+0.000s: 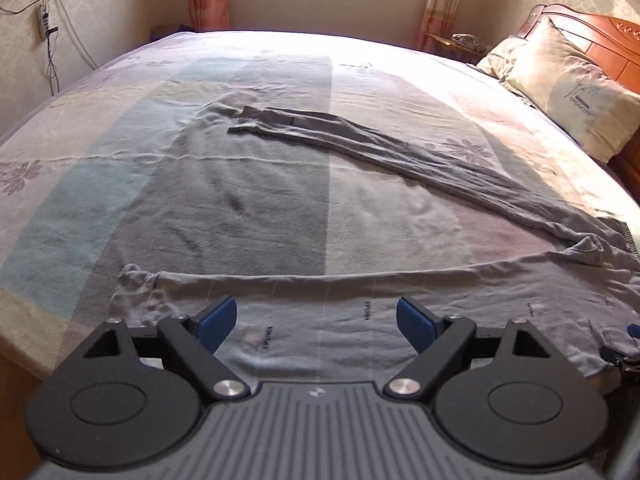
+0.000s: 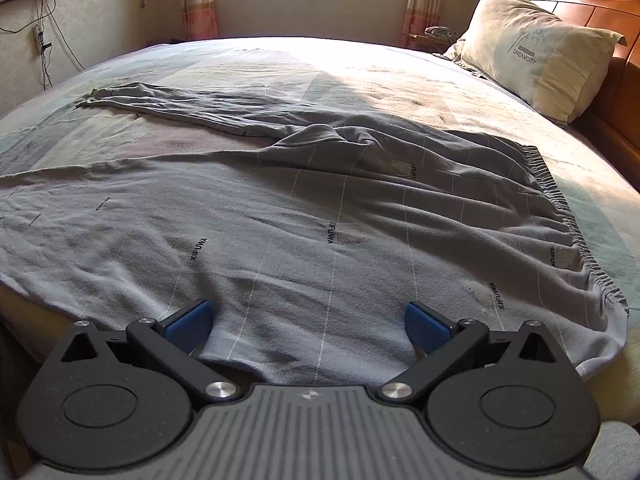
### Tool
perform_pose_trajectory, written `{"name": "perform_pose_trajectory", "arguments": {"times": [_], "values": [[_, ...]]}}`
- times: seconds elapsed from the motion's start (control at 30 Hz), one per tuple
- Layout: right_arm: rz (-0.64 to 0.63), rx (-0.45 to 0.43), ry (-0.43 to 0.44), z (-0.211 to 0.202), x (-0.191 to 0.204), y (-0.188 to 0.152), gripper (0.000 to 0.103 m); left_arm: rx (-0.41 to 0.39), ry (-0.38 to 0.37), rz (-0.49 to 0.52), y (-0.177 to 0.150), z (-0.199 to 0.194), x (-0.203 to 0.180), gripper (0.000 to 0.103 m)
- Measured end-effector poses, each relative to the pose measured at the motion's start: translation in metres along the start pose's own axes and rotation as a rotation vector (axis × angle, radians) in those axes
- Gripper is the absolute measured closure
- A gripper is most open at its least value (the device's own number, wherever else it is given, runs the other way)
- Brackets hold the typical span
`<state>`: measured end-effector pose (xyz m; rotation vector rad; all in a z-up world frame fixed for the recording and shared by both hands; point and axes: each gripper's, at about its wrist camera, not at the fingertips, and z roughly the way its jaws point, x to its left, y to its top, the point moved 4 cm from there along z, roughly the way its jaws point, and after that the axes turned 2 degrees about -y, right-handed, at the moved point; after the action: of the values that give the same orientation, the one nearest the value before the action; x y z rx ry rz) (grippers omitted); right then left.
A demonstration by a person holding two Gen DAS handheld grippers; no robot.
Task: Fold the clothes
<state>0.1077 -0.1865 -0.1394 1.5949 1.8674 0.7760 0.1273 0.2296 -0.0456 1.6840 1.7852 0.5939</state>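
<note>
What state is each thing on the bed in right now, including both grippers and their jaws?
Grey trousers: spread flat on the bed, legs splayed apart, not yet folded.
Far trouser leg: stretched out across the bed, wrinkled.
Waistband: gathered, lying flat by the pillow side.
Left gripper: jaws open, nothing held.
Right gripper: jaws open, nothing held.
Pillow: propped against the headboard.
Curtains: drawn back.

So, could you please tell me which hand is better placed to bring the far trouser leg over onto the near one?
Probably the left. Its open claw looks straight towards the far leg's cuff, while the right claw, also open, hangs over the seat by the waistband.
</note>
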Motion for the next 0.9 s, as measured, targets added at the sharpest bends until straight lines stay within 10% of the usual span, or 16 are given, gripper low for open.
{"name": "perform_pose_trajectory", "arguments": {"times": [0.43, 0.6, 0.73, 0.9], "values": [[0.013, -0.168, 0.000, -0.028, -0.051, 0.019, 0.000, 0.085, -0.388, 0.245, 0.041, 0.047, -0.255, 0.013], [0.152, -0.054, -0.010, 0.013, -0.112, 0.015, 0.000, 0.164, -0.506, 0.240, 0.029, 0.082, -0.336, 0.013], [0.261, -0.112, -0.022, 0.011, -0.145, -0.005, 0.000, 0.255, -0.550, 0.194, 0.011, 0.125, -0.375, 0.013], [0.390, -0.179, 0.045, 0.000, -0.173, -0.014, 0.000, 0.251, -0.417, 0.160, 0.013, 0.181, -0.387, 0.013]]}}
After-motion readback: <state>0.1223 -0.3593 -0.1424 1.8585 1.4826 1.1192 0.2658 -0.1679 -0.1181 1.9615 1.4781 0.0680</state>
